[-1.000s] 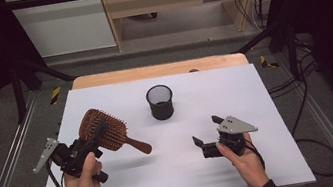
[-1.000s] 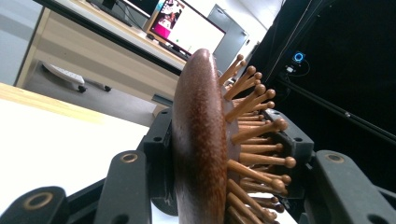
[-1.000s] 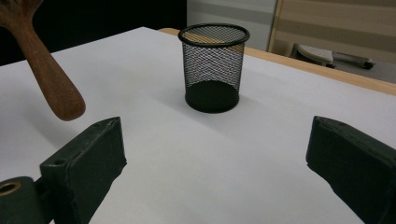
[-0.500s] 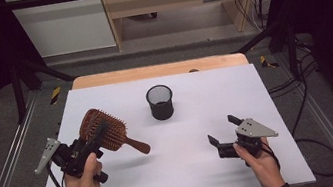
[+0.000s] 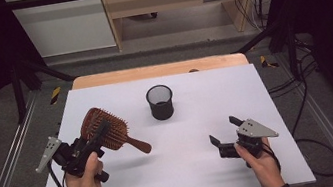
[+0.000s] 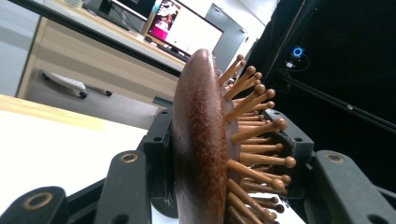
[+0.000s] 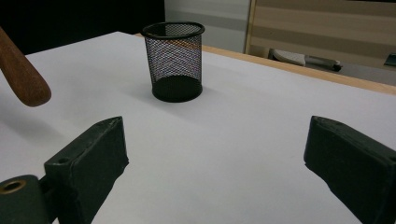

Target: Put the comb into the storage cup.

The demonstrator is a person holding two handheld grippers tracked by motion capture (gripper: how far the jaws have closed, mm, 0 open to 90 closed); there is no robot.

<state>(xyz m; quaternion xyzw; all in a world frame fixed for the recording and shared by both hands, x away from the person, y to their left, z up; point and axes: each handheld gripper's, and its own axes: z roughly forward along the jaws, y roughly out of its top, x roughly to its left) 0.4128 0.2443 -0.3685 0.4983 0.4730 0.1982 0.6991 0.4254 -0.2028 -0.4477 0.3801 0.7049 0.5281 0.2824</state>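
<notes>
Hairbrush (image 5: pixel 105 130) is clamped by its paddle head in the left gripper (image 5: pixel 92 141), lifted off the white table (image 5: pixel 187 171) to the left of the mesh cup (image 5: pixel 160 102) and nearer the person than it; handle sticks out toward the cup side, tilted slightly down. In the left gripper view the jaws sit one on the smooth wooden back (image 6: pixel 198 140), one against the bristle pins (image 6: pixel 254 135), so grip is across the head's thickness. Right gripper (image 5: pixel 227 137) hovers low over the table, right of the cup and nearer the person, jaws spread wide with nothing between them; its own view looks straight at the cup with the handle tip (image 7: pixel 23 77) at the left edge. My read: the step is dropping the brush handle-first into the cup. To do it well: rotate the left wrist until the handle points straight down, centre the tip over the cup's rim before lowering, go slow. Cup looks light and narrow, so a sideways nudge would probably tip or slide it; the free gripper could steady the rim or wall. Pins give a soft, uneven seat, so avoid quick wrist snaps. Release only once the handle bottoms out.
</notes>
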